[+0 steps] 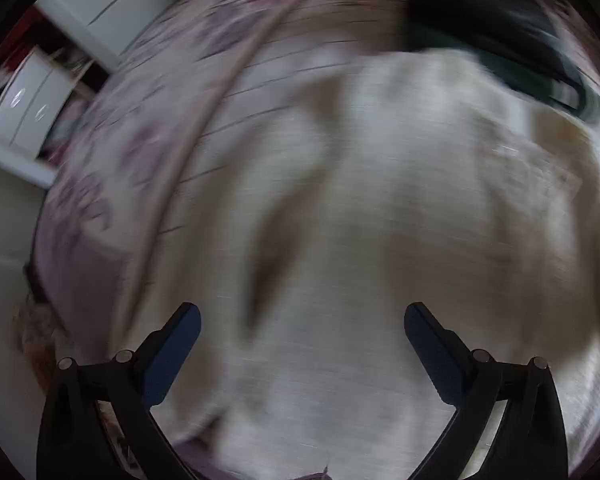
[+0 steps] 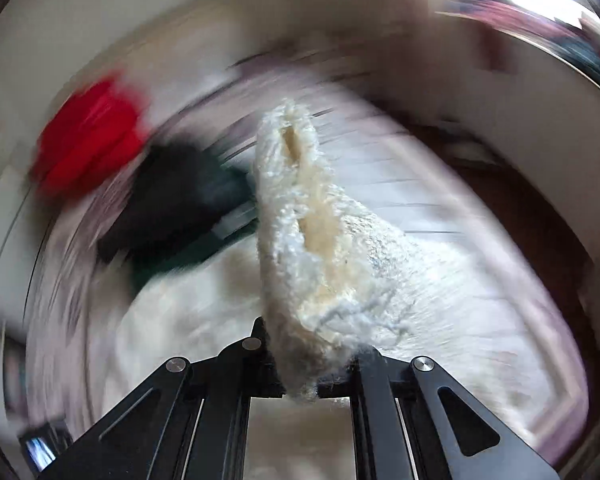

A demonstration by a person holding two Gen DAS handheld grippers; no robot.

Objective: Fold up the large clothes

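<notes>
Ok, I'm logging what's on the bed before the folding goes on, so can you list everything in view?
fluffy garment: one, cream, spread on the bed, a fold pinched up by the right gripper
dark clothes: a blurred pile, black and green, beside the cream garment
red item: one, red, beyond the dark pile, too blurred to name
bedspread: one, pale pink patterned, under everything
cabinet: one, white, beside the bed
left gripper: open, empty, above the garment
right gripper: shut on the garment

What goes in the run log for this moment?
left gripper: open, empty | right gripper: shut on cream fleece garment | place: bed
</notes>
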